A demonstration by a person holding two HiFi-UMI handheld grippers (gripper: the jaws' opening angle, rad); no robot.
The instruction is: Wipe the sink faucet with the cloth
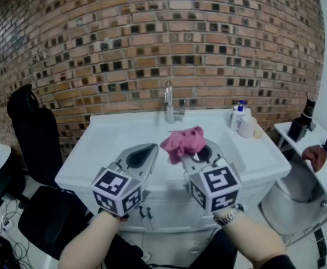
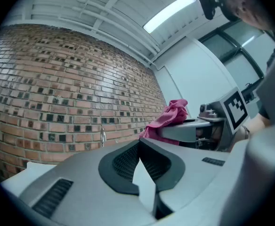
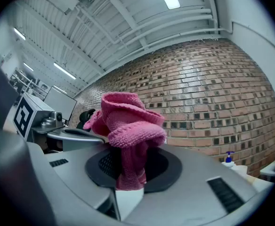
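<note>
One step of the job looks done and the main one not yet begun: the pink cloth (image 1: pixel 183 141) is off any surface and clamped in the right tongs (image 1: pixel 197 154), its bunched upper part spilling above the pads while a narrower tail hangs down between them. The left tongs (image 1: pixel 148 152) are pressed together on nothing and hover just beside the right pair, both raised in front of the white worktop (image 1: pixel 264 156) at about its near edge. The chrome faucet (image 1: pixel 169 102) stands upright at the back of the sink, against the brick wall (image 1: pixel 152 38), well apart from the cloth and with nothing touching it. A soap bottle (image 1: pixel 239 115) sits on the worktop to the faucet's right. Judging by this, the pick-up is complete; what remains is to carry the cloth forward over the basin to the faucet and rub along its spout, body and handle, which is the whole of the wiping itself.
</note>
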